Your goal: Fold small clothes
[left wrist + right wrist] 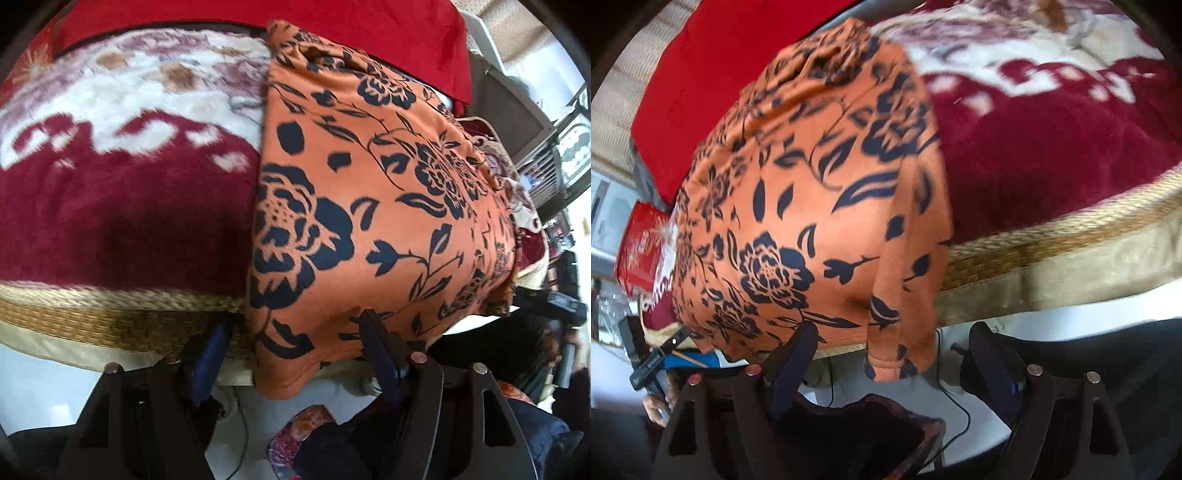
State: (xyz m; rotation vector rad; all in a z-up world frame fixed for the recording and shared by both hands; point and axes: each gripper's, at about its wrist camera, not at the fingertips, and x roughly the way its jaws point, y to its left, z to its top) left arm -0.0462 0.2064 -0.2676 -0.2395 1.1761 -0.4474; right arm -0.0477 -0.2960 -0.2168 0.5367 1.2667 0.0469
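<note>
Nearby, the left gripper and right gripper both stand open, holding nothing, at the hem of the orange flowered garment spread toward twelve o'clock on the bed's maroon blanket.

Light: bright daylight | Blur: motion smear (worse in right view) | Edges: fisheye-bent, possibly vignetted

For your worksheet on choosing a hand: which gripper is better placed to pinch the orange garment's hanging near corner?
Probably the right gripper: its open jaws straddle the orange garment corner drooping over the bed edge.
</note>
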